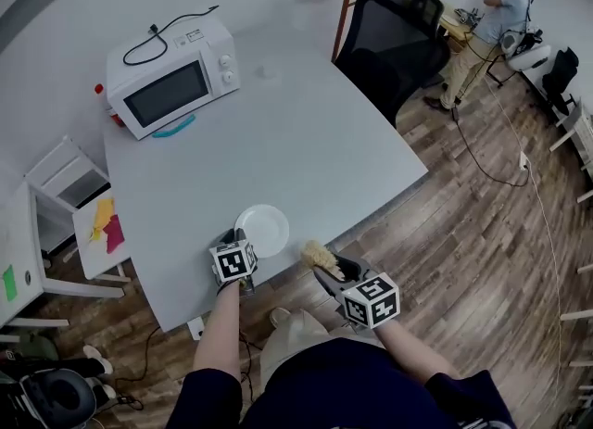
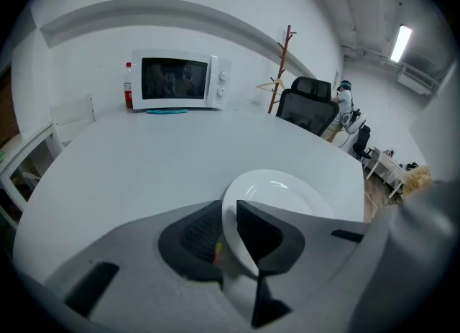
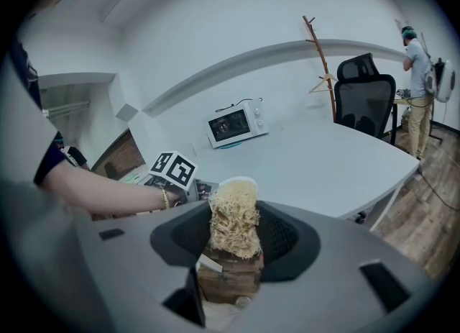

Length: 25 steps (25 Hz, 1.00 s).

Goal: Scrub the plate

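White table, left gripper clamping plate, right gripper clamping brush

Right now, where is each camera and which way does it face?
Head view: on the head, steeply down at the table; forearms, left gripper, right gripper show.
Left gripper view: on that gripper, toward the microwave; jaws grip the plate.
Right gripper view: across the table; jaws hold the brush; left forearm shows.
Shared: plate and microwave, all three.
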Available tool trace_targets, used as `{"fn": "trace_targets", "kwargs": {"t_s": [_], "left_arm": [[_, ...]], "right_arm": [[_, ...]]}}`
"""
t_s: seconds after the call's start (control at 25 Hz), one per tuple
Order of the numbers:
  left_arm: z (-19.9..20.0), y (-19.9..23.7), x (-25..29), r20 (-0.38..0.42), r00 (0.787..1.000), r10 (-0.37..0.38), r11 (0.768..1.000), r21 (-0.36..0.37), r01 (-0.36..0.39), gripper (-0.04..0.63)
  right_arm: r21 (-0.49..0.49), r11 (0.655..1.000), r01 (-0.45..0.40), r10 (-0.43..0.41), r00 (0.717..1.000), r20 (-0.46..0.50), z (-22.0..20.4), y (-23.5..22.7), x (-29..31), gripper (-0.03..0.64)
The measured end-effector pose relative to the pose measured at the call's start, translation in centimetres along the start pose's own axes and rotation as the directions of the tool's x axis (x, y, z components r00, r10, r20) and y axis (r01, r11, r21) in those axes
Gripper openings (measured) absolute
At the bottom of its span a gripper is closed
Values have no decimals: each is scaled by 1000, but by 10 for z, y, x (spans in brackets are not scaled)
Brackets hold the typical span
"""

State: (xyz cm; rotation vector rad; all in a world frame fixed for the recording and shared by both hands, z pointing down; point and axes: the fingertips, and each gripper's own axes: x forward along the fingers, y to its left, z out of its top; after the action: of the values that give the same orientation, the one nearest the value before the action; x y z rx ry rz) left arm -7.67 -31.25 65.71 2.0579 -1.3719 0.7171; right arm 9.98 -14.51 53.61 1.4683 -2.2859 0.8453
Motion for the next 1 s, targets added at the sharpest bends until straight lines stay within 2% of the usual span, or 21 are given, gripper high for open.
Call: {"fn": "trace_targets", "kwargs": {"t_s": [0.08,0.16,0.28,0.4,0.6,0.8,1.0], "left_arm": [[-1,1,-4,-4,1000,18,1000,10,-18,65],[-5,1,-15,4,999,47,999,-5,-47,131],[-7,-14,-45,59,995,85,995,-49,-82,132],[-14,-50,-82,118,990,82,995,-67,-74,130],[-47,-117,-152,210,972,102,993,-80,-87,69],[-79,-196,-211,280,958,65,992,-125,-31,41],[-105,-259,-256,329,944,37,991,-134,8,24]], "right_arm": [[-7,1000,-13,13,1000,3,-1,-3,-13,184],[-14,999,-29,30,999,11,-5,-5,-32,184],[-23,998,-57,58,998,40,-7,-12,-60,184],[-47,993,-107,110,992,66,-7,-16,-83,184],[-109,975,-194,205,974,94,-19,-15,-122,184],[-179,954,-241,260,961,95,-37,-18,-171,184],[-245,933,-263,291,953,84,-58,-19,-211,184]]}}
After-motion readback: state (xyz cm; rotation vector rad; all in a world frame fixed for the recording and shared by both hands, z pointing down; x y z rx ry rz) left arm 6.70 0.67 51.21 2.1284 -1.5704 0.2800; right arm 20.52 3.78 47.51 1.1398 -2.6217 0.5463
